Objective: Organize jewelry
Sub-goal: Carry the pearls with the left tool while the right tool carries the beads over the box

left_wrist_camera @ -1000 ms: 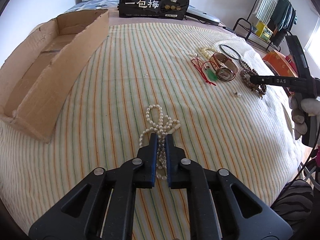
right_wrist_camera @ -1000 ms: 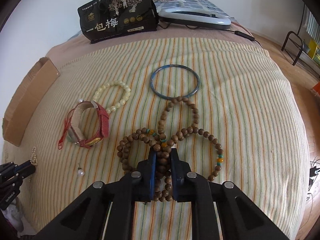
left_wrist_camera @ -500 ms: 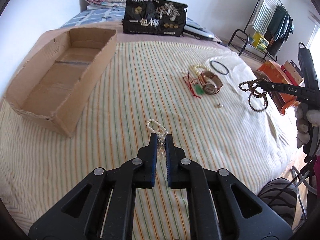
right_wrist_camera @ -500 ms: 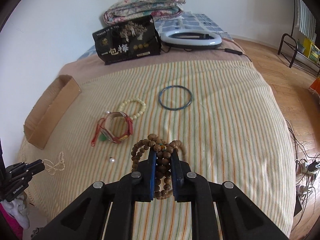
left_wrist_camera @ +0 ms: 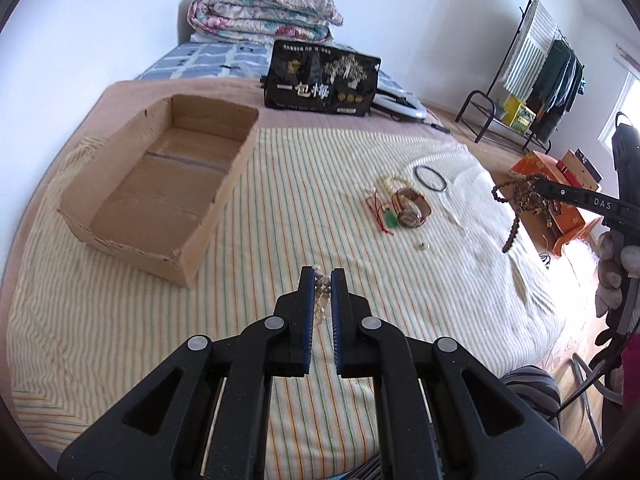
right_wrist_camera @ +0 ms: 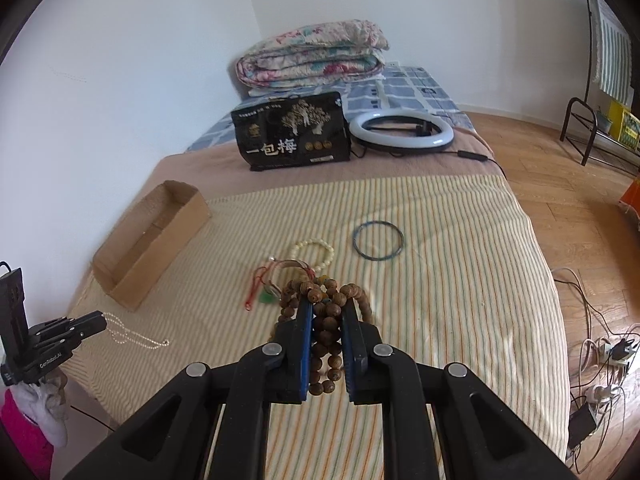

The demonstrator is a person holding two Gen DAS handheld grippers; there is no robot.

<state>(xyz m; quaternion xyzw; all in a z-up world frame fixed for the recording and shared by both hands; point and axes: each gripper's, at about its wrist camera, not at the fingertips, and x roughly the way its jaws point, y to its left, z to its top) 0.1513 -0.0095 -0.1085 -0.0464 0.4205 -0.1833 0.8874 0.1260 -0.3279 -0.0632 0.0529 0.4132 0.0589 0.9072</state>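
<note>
My left gripper (left_wrist_camera: 321,274) is shut on a pearl necklace (left_wrist_camera: 320,300), held high above the striped bed; the necklace hangs from it in the right wrist view (right_wrist_camera: 132,334). My right gripper (right_wrist_camera: 326,308) is shut on a brown wooden bead necklace (right_wrist_camera: 326,320), also lifted; it dangles at the right in the left wrist view (left_wrist_camera: 520,200). An open cardboard box (left_wrist_camera: 160,184) lies on the bed to the left. A watch (left_wrist_camera: 410,210), a cream bead bracelet (right_wrist_camera: 316,252), a dark bangle (right_wrist_camera: 378,239), a red-cord green pendant (left_wrist_camera: 386,220) and a small pearl (left_wrist_camera: 422,245) lie on the bed.
A black printed bag (left_wrist_camera: 322,80) stands at the back of the bed, with a ring light (right_wrist_camera: 400,128) and a folded quilt (left_wrist_camera: 264,16) behind it. A clothes rack (left_wrist_camera: 532,80) and an orange box (left_wrist_camera: 560,204) are on the right. Cables lie on the floor (right_wrist_camera: 600,344).
Both grippers have risen well above the bed, each carrying its necklace off the cloth. The views now take in the whole bed and the box.
</note>
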